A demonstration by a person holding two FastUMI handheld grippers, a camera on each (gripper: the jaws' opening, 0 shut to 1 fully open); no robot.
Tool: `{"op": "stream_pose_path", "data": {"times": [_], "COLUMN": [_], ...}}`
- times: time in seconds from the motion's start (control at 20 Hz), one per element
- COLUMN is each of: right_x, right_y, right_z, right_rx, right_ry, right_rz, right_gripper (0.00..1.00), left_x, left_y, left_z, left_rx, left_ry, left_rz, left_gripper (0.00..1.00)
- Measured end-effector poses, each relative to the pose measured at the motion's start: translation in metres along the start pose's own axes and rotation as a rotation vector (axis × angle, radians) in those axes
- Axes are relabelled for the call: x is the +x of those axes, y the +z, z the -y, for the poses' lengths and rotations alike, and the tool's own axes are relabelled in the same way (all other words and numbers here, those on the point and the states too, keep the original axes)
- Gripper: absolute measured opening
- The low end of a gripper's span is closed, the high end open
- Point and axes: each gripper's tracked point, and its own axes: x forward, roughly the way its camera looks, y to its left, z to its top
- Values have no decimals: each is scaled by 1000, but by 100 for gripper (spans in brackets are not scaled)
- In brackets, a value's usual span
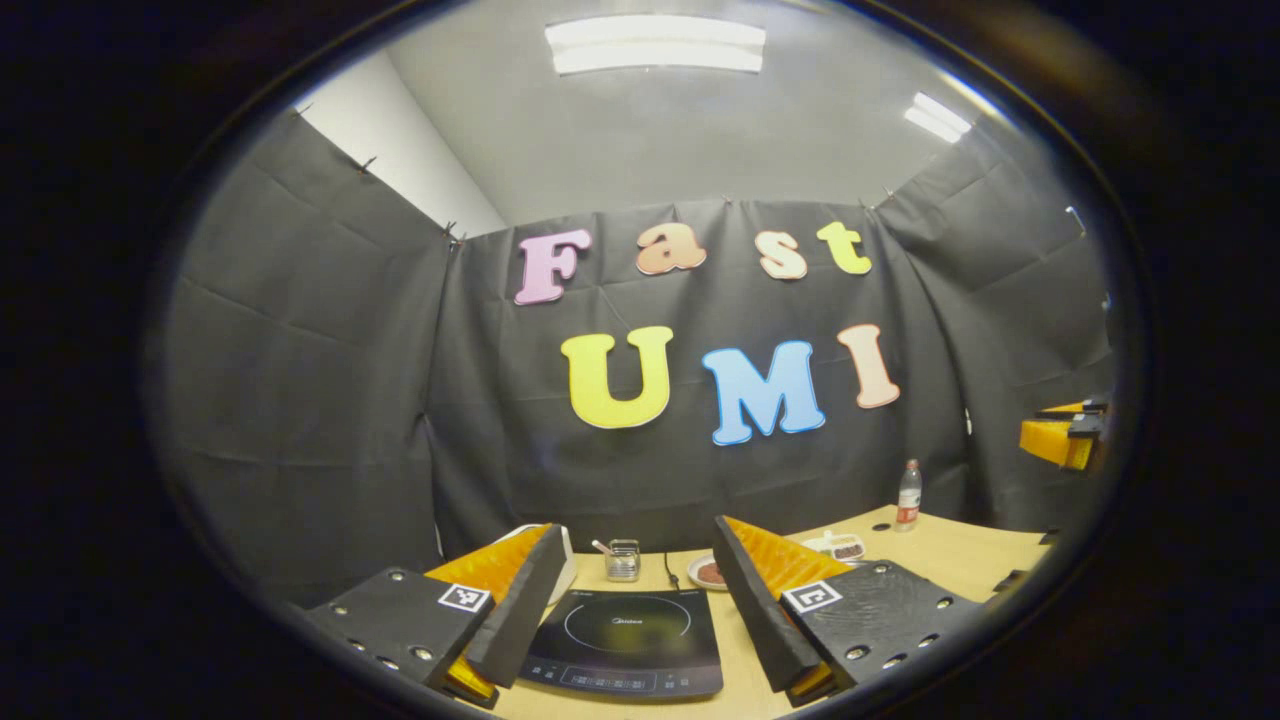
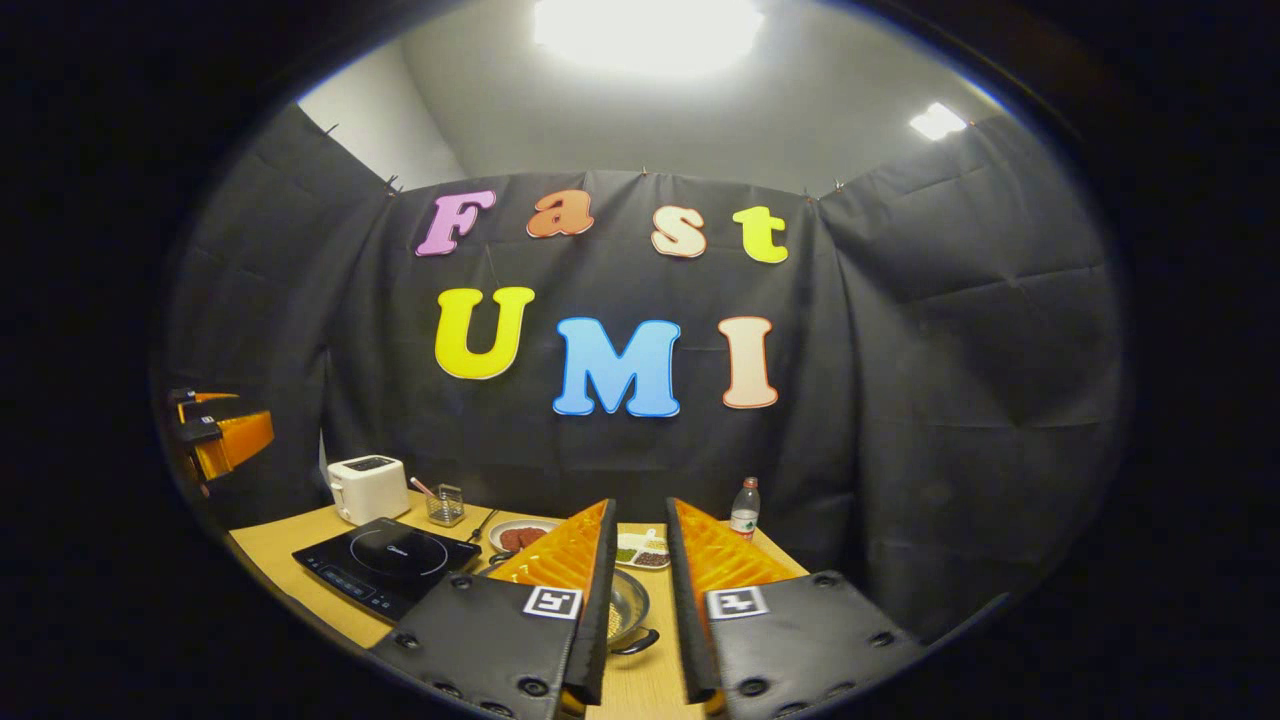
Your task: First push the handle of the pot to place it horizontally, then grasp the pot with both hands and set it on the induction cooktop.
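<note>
With both grippers raised above the worktop (image 2: 290, 545), the left gripper (image 1: 632, 600) had its fingers wide apart over the induction cooktop (image 1: 628, 640), while the right gripper (image 2: 640, 560) had its fingers slightly apart, the pot (image 2: 628, 612) resting on the worktop just beyond them, right of the cooktop.

One cooktop (image 2: 385, 562), one pot (image 2: 628, 612), one toaster (image 2: 368, 488), one bottle (image 2: 743, 508), two food plates (image 2: 521, 537), two grippers (image 2: 640, 610)
</note>
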Motion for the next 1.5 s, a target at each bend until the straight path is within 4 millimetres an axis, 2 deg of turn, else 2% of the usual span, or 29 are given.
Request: {"op": "stream_pose_path", "data": {"times": [0.05,0.1,0.2,0.35,0.4,0.45,0.55,0.6,0.85,0.9,1.0,1.1,1.5], "right_x": [-1,-9,1,4,6,8,12,13,22,25,32,39,49], "right_y": [5,3,-6,-14,-18,-22,-35,-39,-63,-69,-85,-101,-163], "right_z": [3,2,-12,-32,-37,-43,-53,-55,-65,-67,-69,-71,-77], "right_rx": [-11,-16,-20,-26,-28,-31,-25,-22,-40,-47,-48,-50,-92], "right_ry": [-21,-39,-12,46,58,72,96,106,157,171,201,235,373], "right_rz": [13,16,-9,-46,-56,-68,-104,-119,-166,-176,-200,-233,-373], "right_gripper": [12,3,0,2,2,5,5,2,2,2,2,2,2], "left_x": [0,0,1,5,6,6,7,8,9,10,13,15,31], "left_y": [0,0,-2,-6,-5,-5,-6,-7,-11,-10,-9,-8,-14], "left_z": [-3,-7,-15,-30,-35,-40,-49,-53,-65,-67,-66,-66,-42], "left_rx": [-6,-11,-18,-19,-19,-18,-13,-10,-11,-12,-15,-9,15], "left_ry": [-2,-2,-1,7,9,11,17,22,56,66,84,106,138], "left_rz": [2,5,5,8,11,15,20,15,14,17,16,11,-17], "left_gripper": [89,89,89,90,88,90,90,88,90,88,90,88,90]}}
